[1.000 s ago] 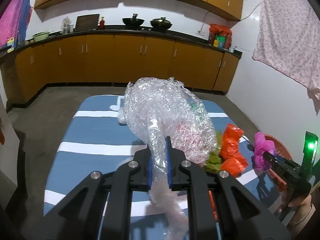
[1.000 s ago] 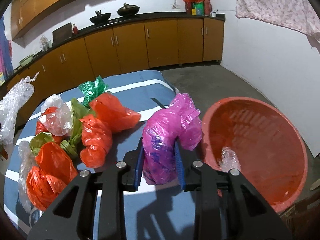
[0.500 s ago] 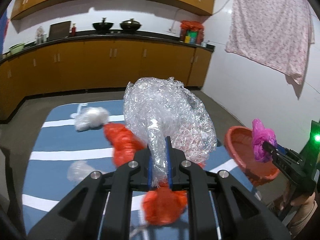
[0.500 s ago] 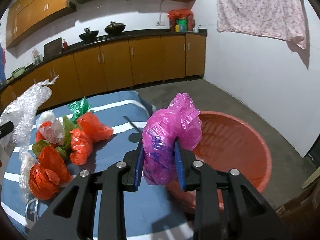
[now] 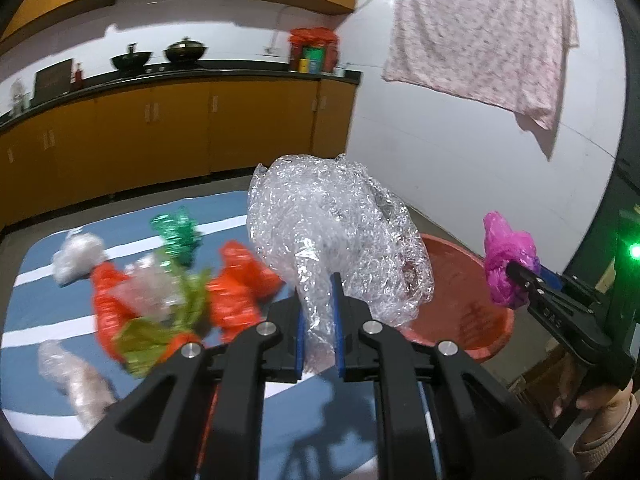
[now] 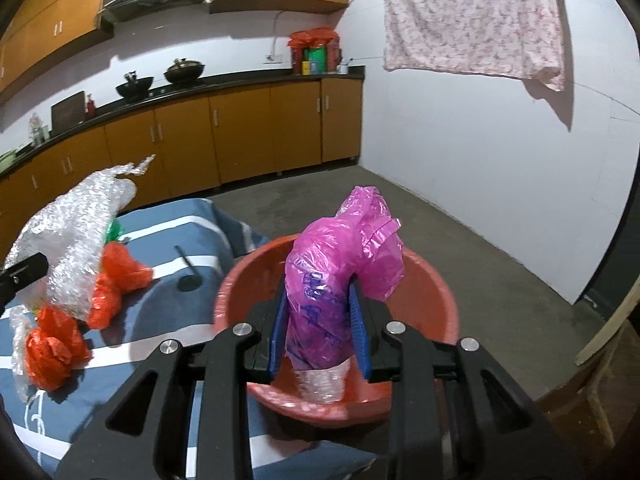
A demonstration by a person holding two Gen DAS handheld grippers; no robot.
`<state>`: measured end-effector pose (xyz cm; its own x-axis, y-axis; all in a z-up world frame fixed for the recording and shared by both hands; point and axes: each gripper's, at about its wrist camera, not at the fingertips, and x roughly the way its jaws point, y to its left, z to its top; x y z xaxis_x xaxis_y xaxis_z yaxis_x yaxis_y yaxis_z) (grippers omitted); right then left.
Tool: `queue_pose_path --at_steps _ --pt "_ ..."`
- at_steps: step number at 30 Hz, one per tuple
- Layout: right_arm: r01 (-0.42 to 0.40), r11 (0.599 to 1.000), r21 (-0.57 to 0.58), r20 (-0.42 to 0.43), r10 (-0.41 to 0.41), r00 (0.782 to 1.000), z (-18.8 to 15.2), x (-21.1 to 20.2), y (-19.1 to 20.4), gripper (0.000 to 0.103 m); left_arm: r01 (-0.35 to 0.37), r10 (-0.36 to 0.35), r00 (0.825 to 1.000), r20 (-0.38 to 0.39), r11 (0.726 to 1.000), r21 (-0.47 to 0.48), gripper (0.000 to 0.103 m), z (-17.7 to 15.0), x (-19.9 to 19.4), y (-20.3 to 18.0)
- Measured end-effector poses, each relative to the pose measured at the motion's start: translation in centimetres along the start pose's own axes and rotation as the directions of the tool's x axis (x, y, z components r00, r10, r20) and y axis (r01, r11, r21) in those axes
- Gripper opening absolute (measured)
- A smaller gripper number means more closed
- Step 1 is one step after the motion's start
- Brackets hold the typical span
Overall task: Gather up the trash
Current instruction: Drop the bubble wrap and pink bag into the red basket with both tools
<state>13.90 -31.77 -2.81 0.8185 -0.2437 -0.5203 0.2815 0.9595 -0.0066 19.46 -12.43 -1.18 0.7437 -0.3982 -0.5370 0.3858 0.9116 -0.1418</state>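
There are two tongs, the left tongs (image 5: pixel 319 320) and the right tongs (image 6: pixel 320 330). Each one holds one bag. One is a big clear bubble wrap bag (image 5: pixel 336 236). One is a pink bag (image 6: pixel 340 280). There is one red tub (image 6: pixel 432 292), with one small clear wad (image 6: pixel 322 384) inside it. On the striped worktop (image 5: pixel 120 240) lie about three orange bags (image 5: pixel 236 292), one shiny green bag (image 5: pixel 176 230) and about three clear wads (image 5: pixel 78 256); this part is blurry. Far away sit two black pots (image 6: pixel 184 70). One pink cloth (image 6: pixel 472 16) hangs on the wall.
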Motion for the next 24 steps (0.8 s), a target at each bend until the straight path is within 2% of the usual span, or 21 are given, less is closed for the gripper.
queue_pose_path --at_steps 10,24 --pt "0.037 0.999 0.023 -0.003 -0.037 0.999 0.0 1.1 -3.1 0.029 0.080 -0.076 0.996 -0.048 0.993 0.084 0.012 0.2 4.6 -5.8" --pt "0.005 0.998 0.065 -0.001 -0.005 1.000 0.3 2.7 -4.7 0.029 0.144 -0.131 0.986 -0.103 0.981 0.130 0.012 -0.1 9.1 -9.2"
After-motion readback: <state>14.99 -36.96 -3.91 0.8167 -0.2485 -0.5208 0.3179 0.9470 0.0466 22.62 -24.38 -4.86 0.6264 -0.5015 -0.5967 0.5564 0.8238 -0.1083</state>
